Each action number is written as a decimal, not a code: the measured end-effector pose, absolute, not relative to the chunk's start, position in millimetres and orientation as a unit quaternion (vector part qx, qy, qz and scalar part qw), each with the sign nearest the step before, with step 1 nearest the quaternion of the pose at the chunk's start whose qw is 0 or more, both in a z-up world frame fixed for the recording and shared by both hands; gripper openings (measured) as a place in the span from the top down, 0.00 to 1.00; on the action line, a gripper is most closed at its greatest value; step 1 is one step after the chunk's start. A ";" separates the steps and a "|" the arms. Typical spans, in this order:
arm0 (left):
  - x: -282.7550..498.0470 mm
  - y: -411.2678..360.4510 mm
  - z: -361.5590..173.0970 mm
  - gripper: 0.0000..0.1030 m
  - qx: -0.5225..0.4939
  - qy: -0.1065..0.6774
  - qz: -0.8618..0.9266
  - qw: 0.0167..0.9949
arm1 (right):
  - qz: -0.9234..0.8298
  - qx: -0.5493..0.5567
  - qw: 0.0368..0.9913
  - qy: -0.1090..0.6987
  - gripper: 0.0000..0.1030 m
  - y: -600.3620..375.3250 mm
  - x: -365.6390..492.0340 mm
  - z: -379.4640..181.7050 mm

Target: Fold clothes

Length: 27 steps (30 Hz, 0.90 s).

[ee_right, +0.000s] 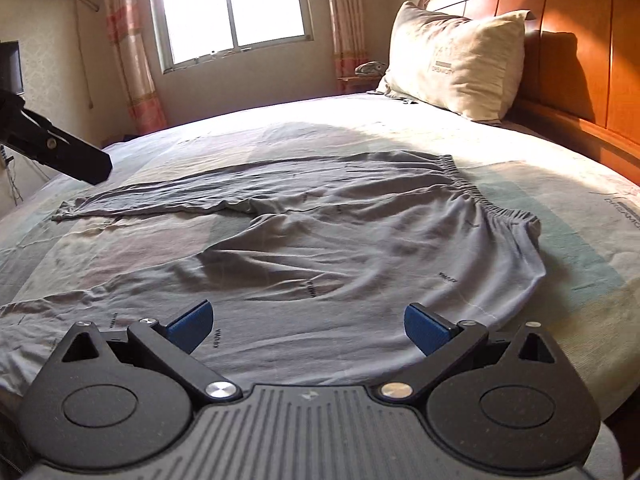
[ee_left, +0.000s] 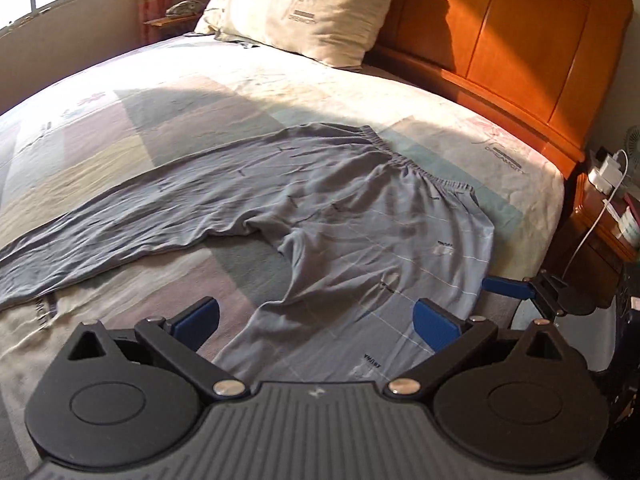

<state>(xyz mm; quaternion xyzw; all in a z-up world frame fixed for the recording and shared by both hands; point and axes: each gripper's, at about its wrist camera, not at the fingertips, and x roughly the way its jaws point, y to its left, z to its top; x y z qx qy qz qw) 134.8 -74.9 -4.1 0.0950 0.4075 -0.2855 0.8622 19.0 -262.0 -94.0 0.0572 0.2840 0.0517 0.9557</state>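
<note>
Left wrist view: left tool (ee_left: 316, 320) hovering over the near trouser leg, fingers spread wide, pinching nothing. Grey trousers (ee_left: 304, 216) lying flat on the bed (ee_left: 120, 128), elastic waistband (ee_left: 404, 156) pointing toward the headboard (ee_left: 500, 40), legs splayed apart, one running off to the left, the other coming down toward the camera. Right tool (ee_left: 516, 288) showing at the right edge just beside the trouser side; cannot tell from here how its fingers are standing. Pillow (ee_left: 304, 12) leaning against the headboard, well apart from the trousers. Nightstand (ee_left: 600, 216) sitting right of the bed with a white charger (ee_left: 604, 176) and cable on it.

Right wrist view: right tool (ee_right: 308, 328) also spread open over the grey fabric, gripping nothing. Window (ee_right: 232, 8) glowing behind the bed, curtains (ee_right: 132, 52) hanging either side. Part of the left tool (ee_right: 60, 152) poking in at the left edge above the far leg. Nothing lying on top of the trousers.
</note>
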 end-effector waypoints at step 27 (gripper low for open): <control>89.4 -35.4 -98.2 0.01 0.185 0.358 -0.415 0.816 | 0.185 -0.123 0.851 0.476 0.00 -197.8 229.6 -97.2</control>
